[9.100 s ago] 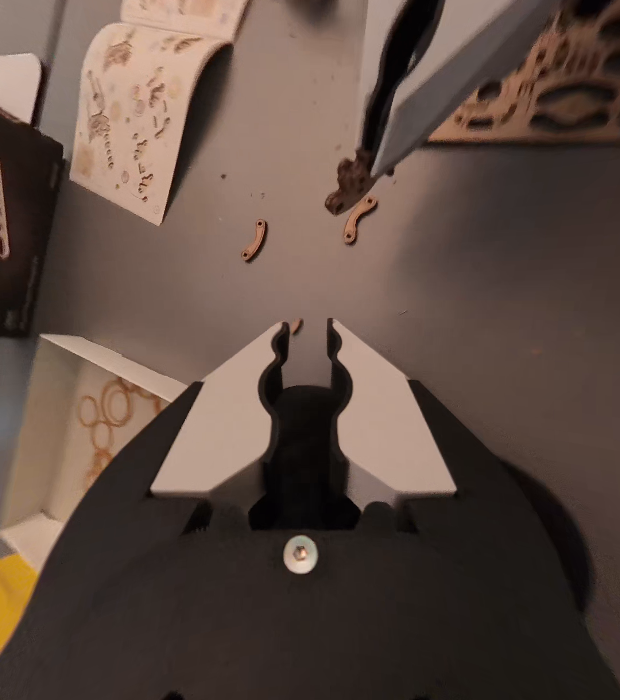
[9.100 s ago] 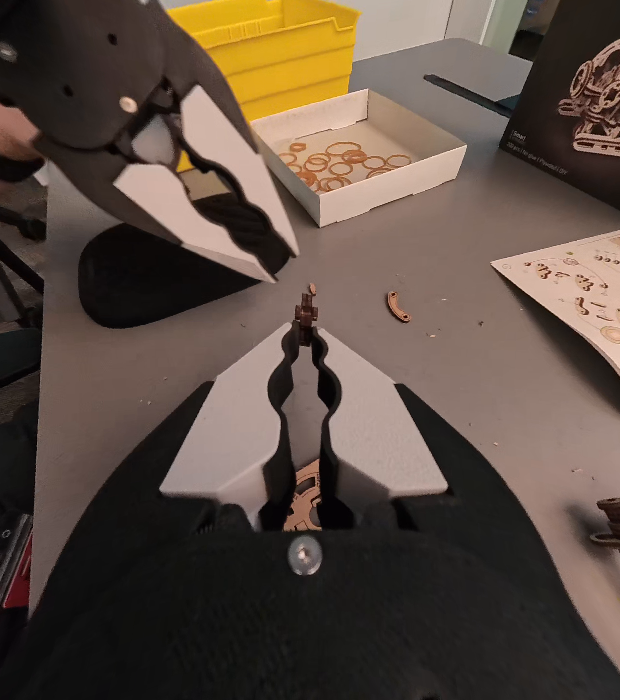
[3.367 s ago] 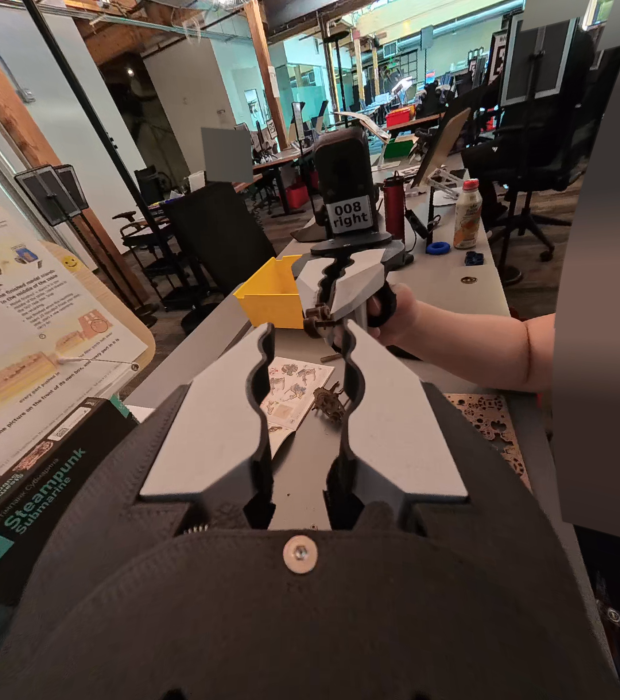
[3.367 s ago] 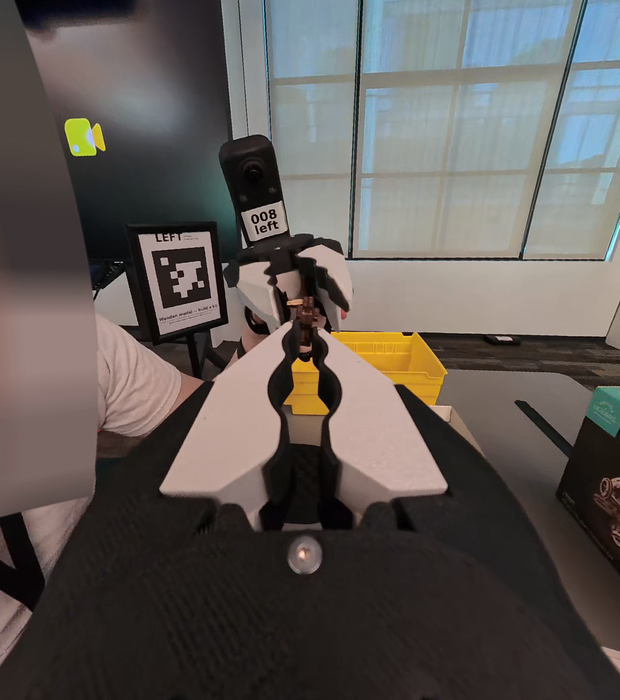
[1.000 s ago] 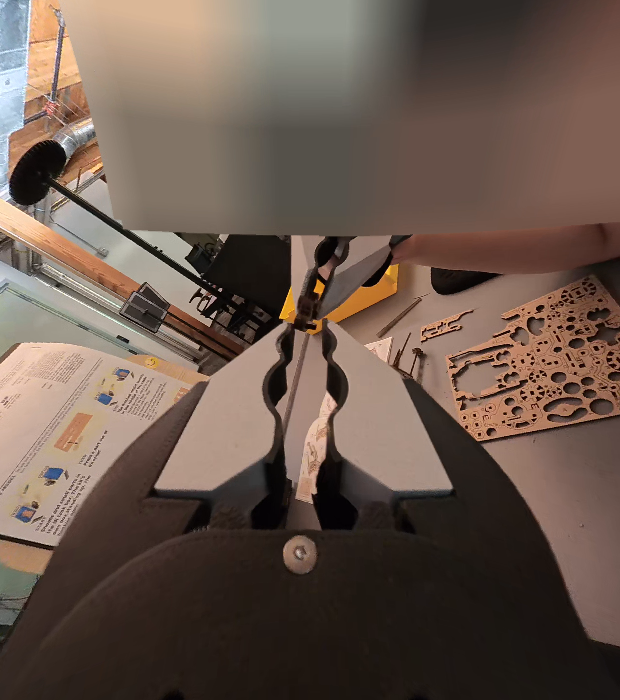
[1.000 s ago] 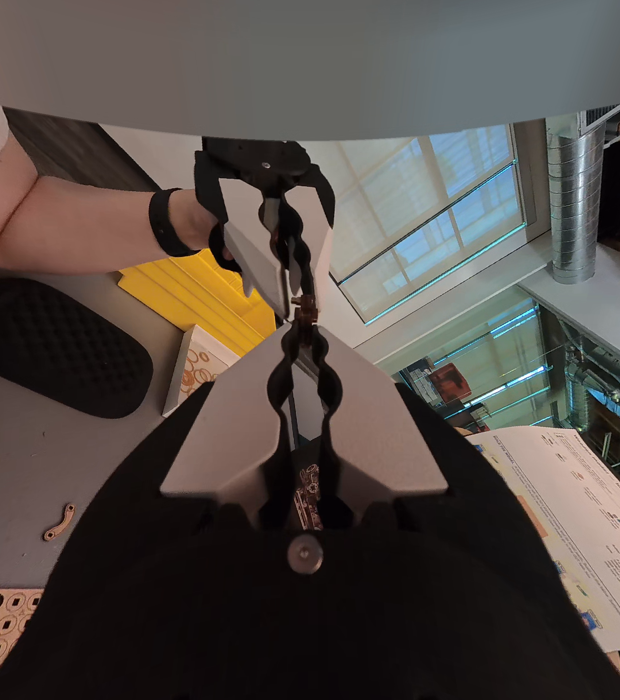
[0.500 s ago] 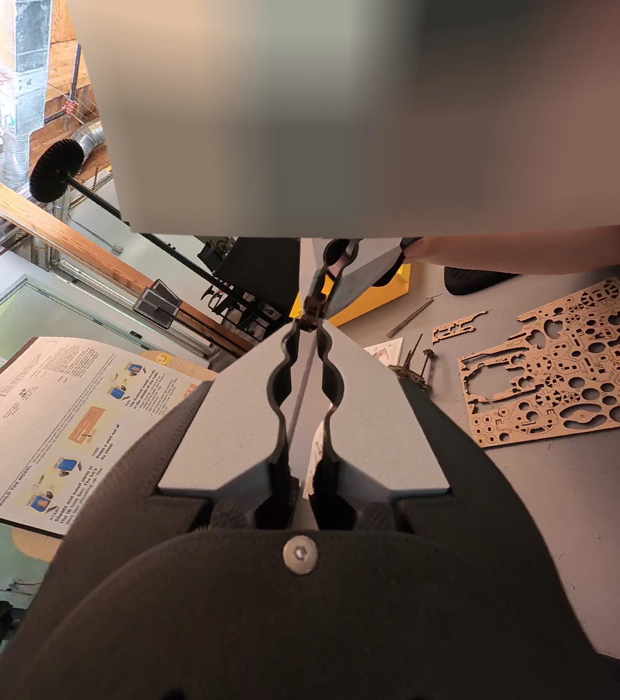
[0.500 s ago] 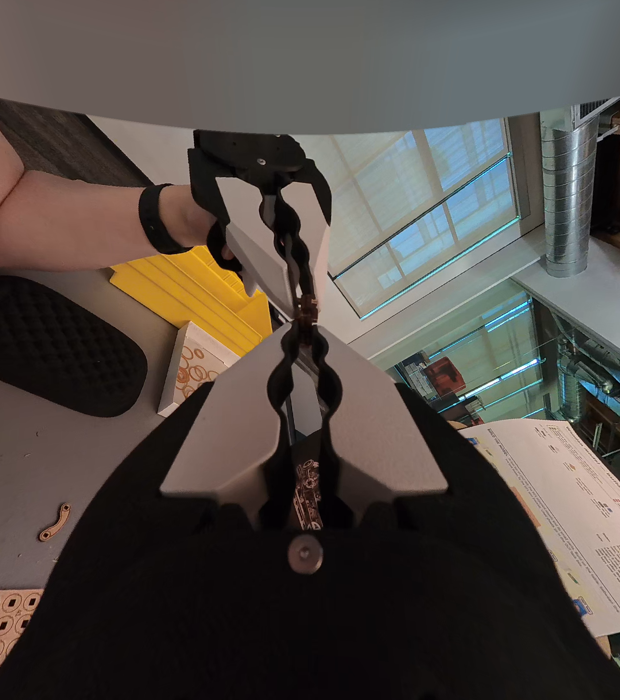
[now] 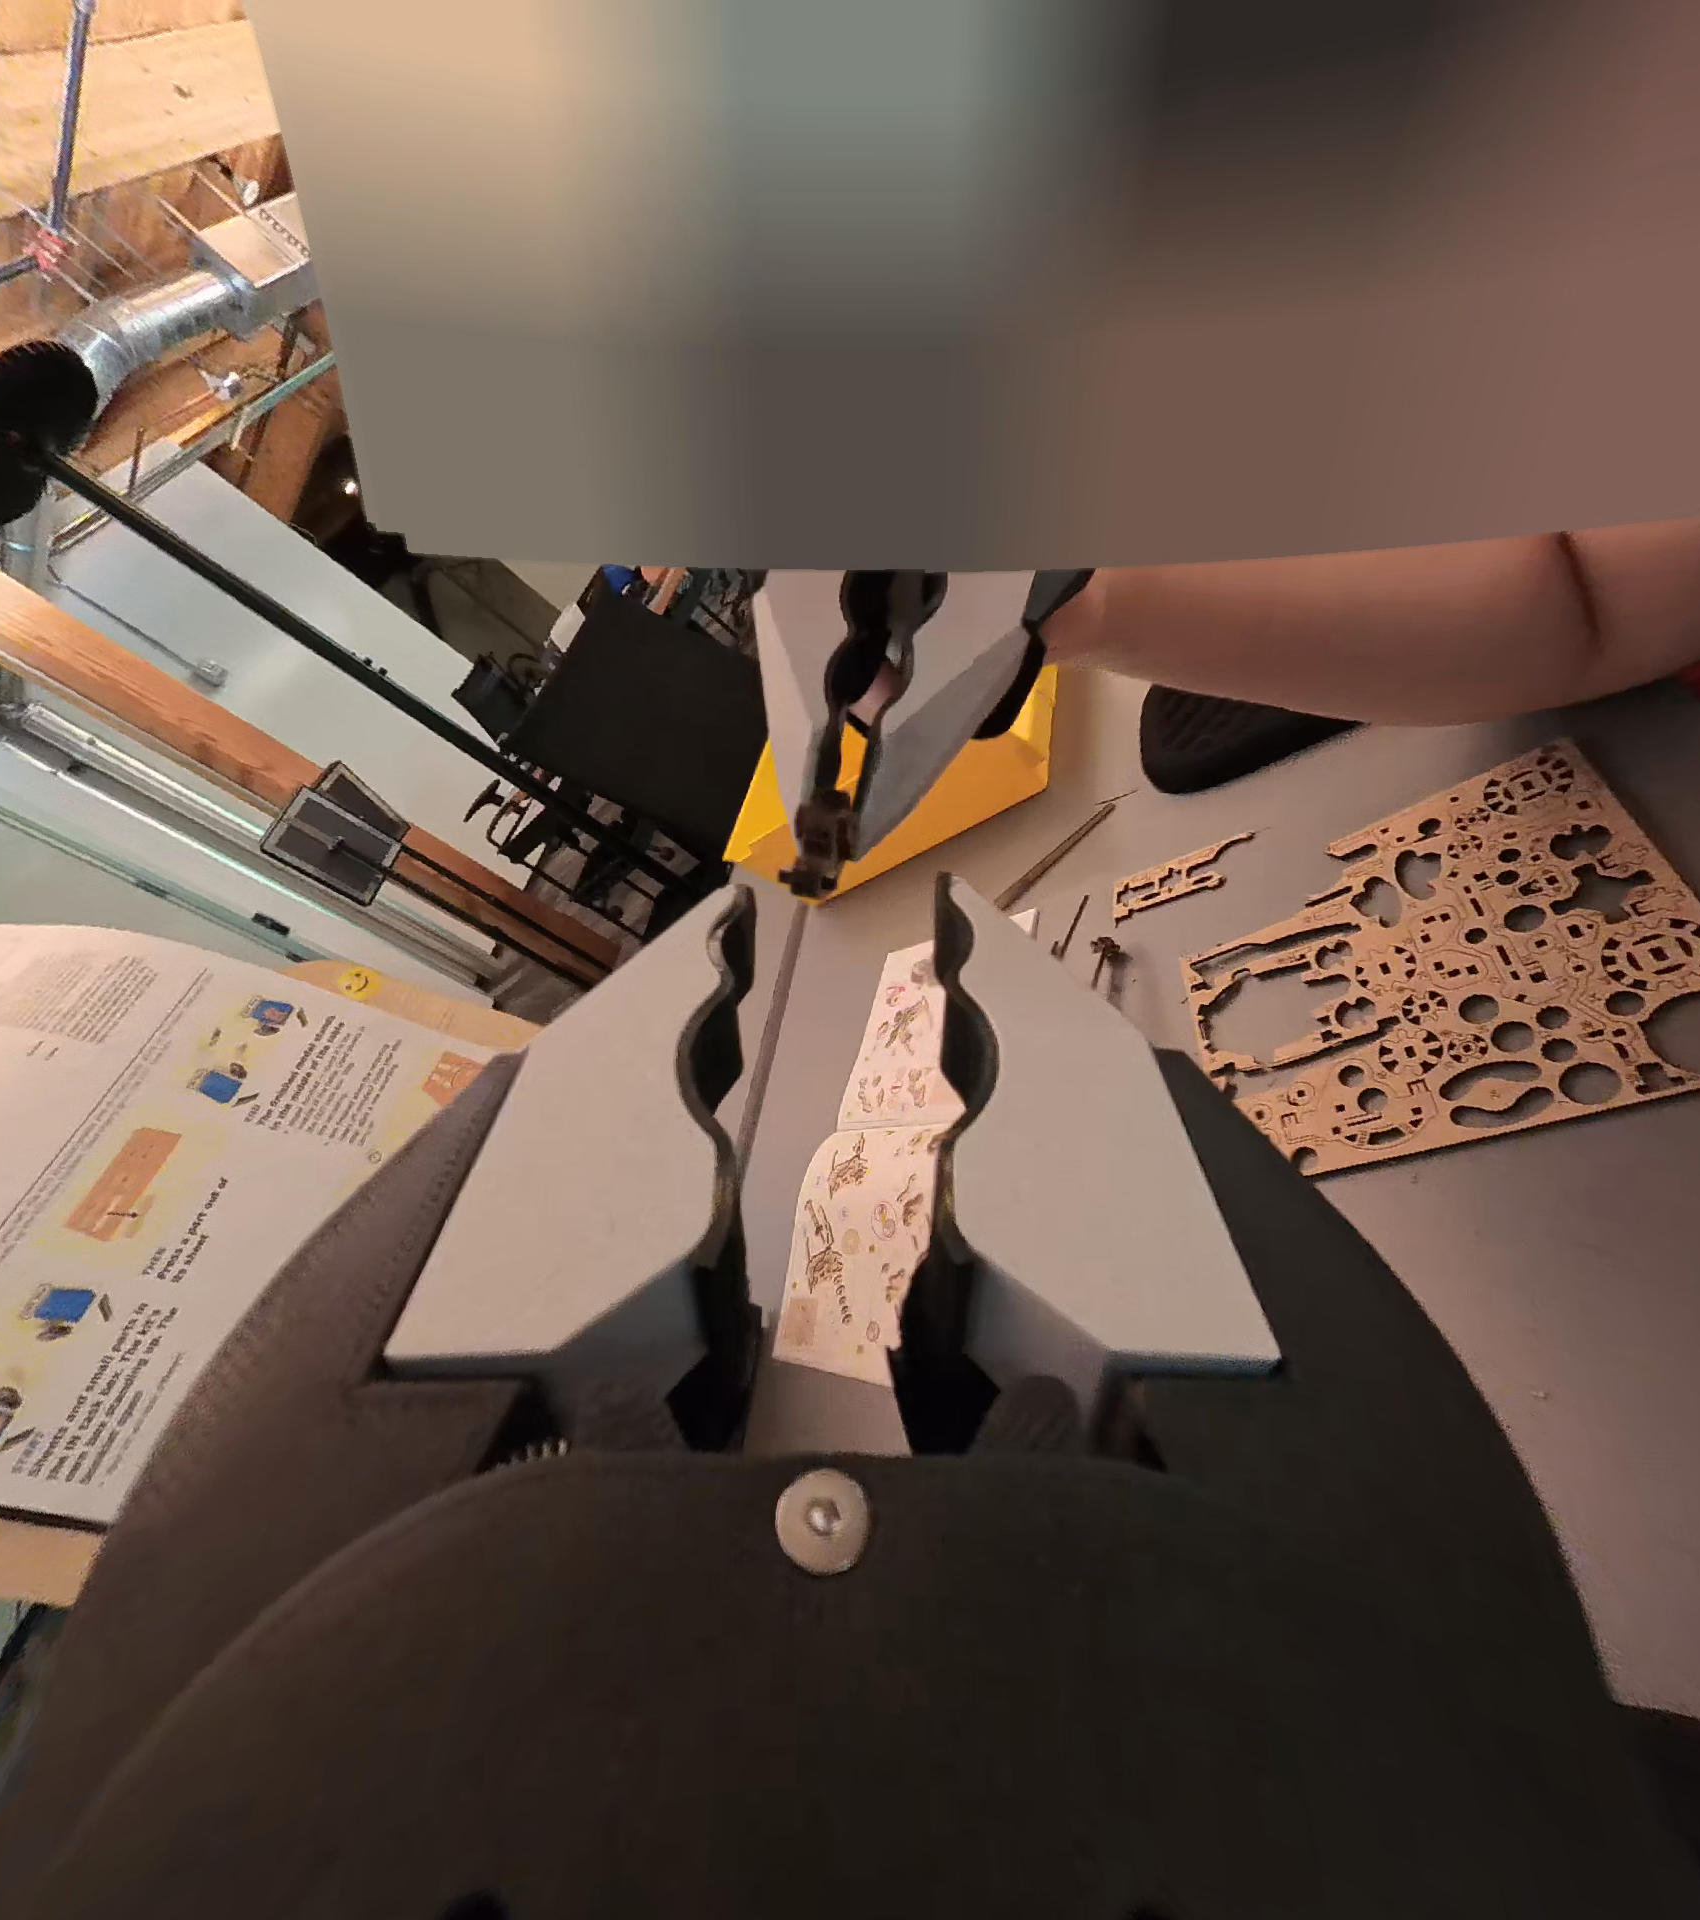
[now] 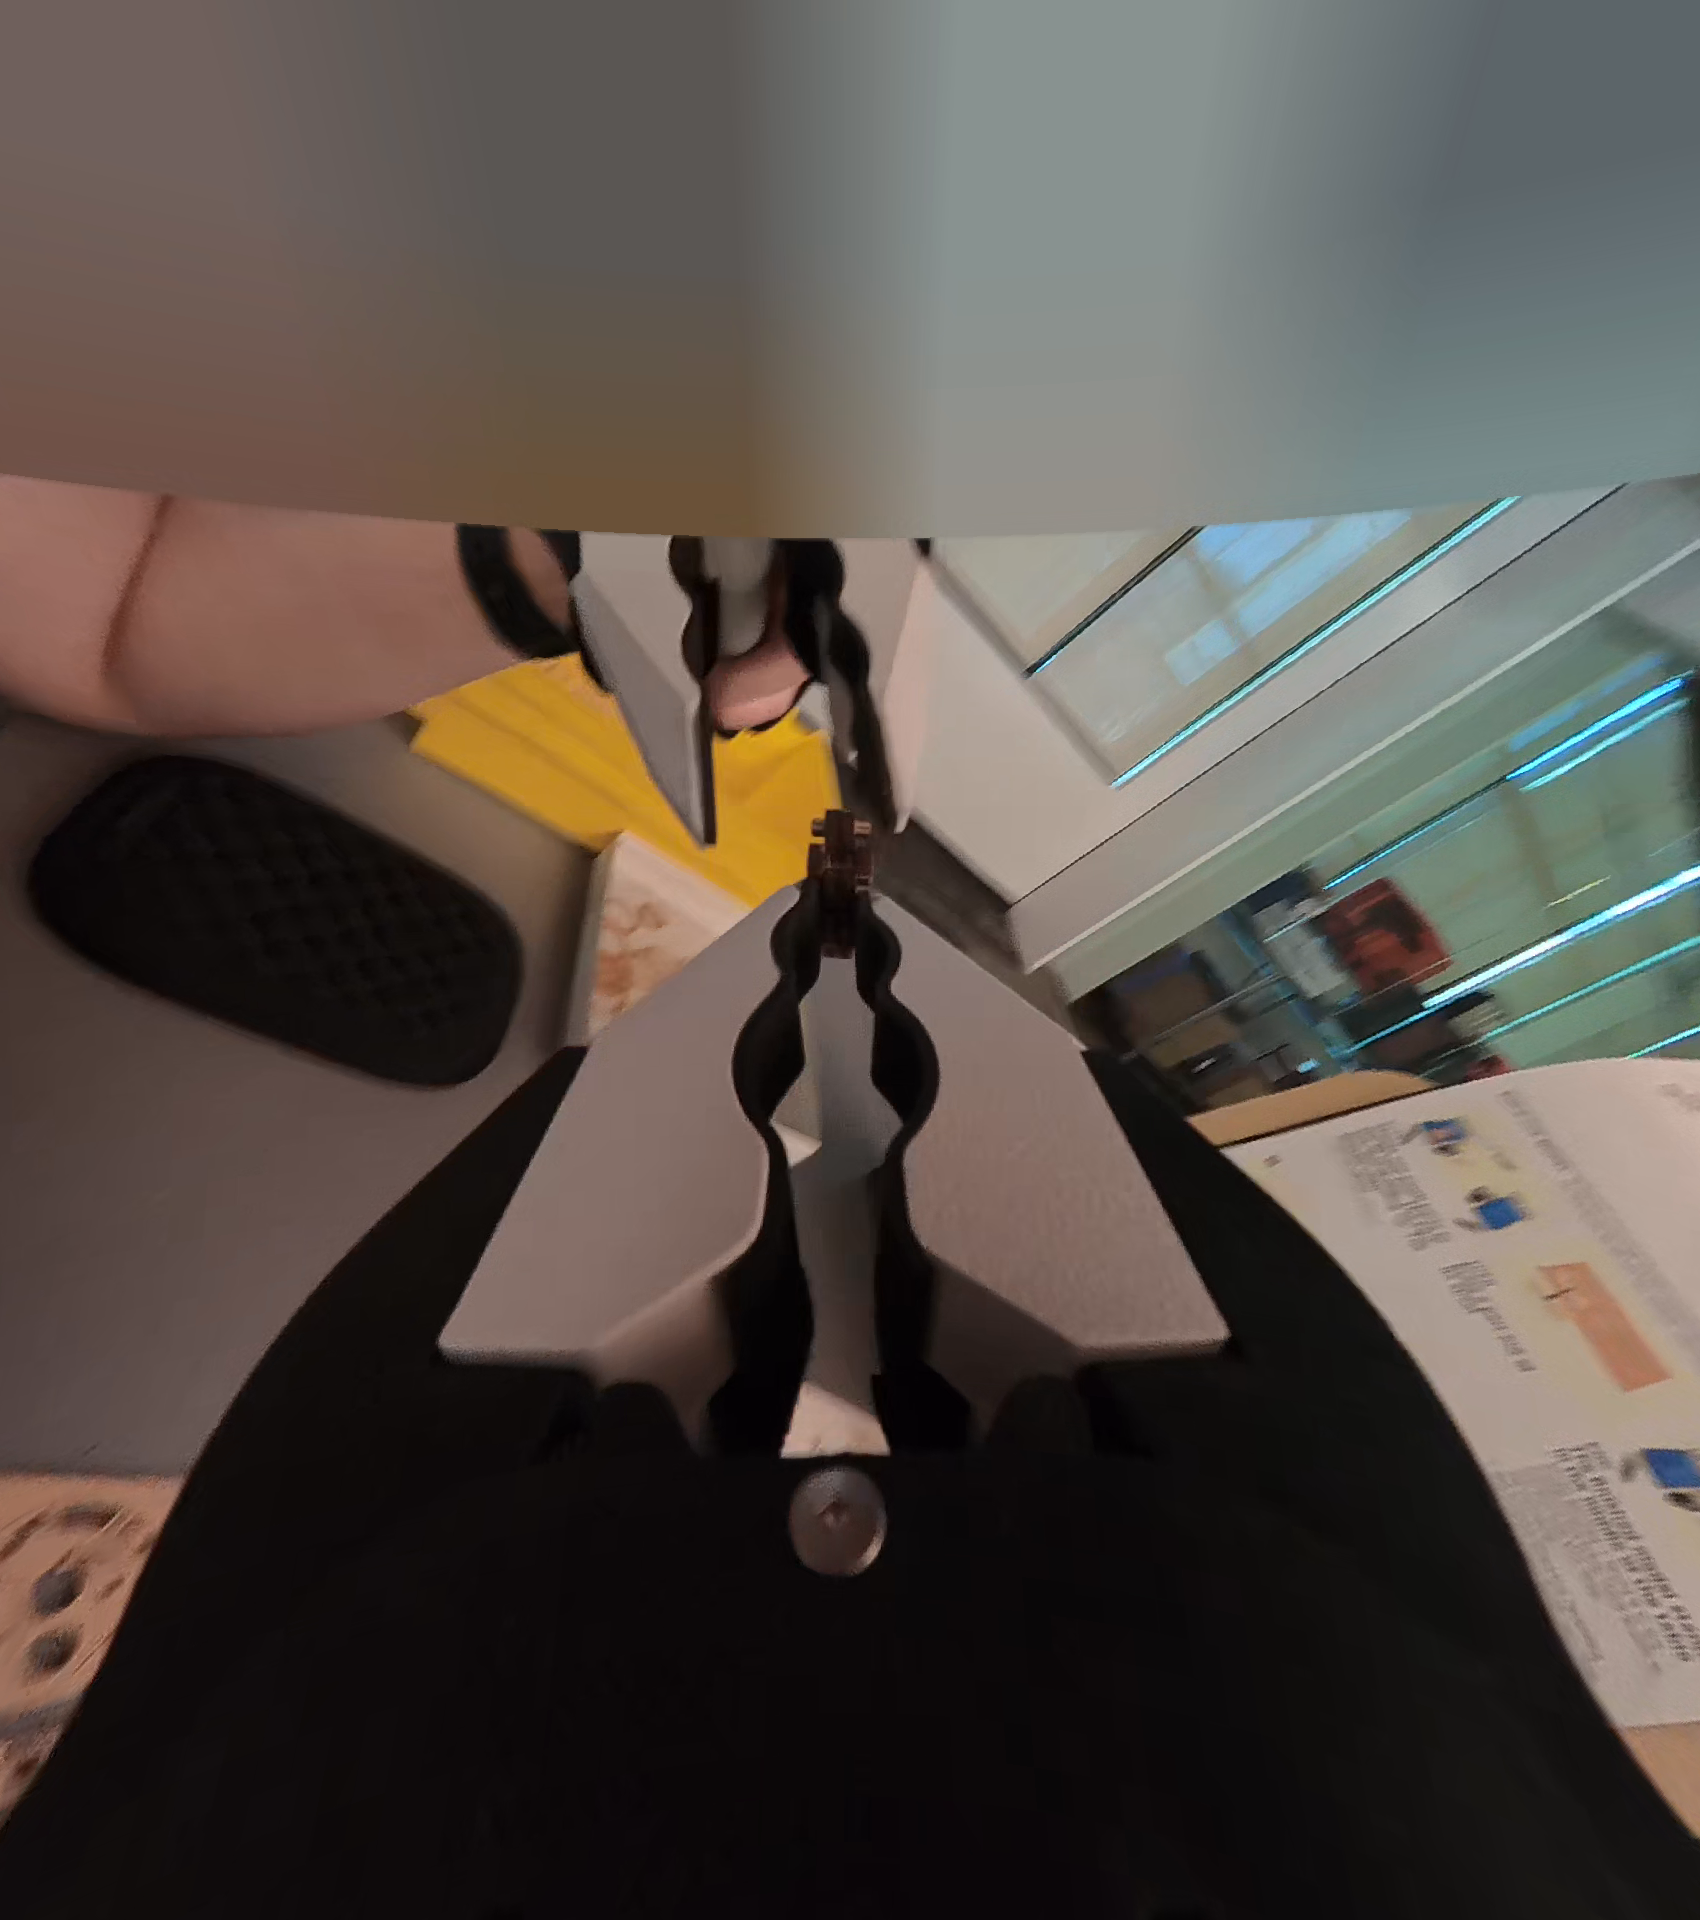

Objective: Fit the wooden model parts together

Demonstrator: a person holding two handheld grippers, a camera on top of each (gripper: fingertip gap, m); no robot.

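The grey table (image 9: 1552, 1299) lay under a room of timber beams and big windows, with the punched-out wooden sheet (image 9: 1511, 966) at about three o'clock in my left wrist view and the open instruction booklet (image 9: 856, 1226) showing through the gap between my left fingers. A yellow bin (image 9: 939, 810) stood at twelve o'clock behind the tongs, and a black textured pad (image 10: 274, 914) lay at ten o'clock in my right wrist view. A large printed instruction board (image 9: 98, 1195) leaned at nine o'clock on the left side.

My left gripper (image 9: 841, 914) was spread wide, pinching nothing. My right gripper (image 10: 833, 914) was pressed together on the small dark wooden part (image 10: 838, 873), which stuck out past its tips (a stubby, notched little piece). In the left wrist view that same part (image 9: 822, 842) hung at twelve o'clock, just beyond my open left tips and apart from them. In the right wrist view the open left fingers (image 10: 669, 727) flanked the part's far end; I could not tell whether one brushed it.
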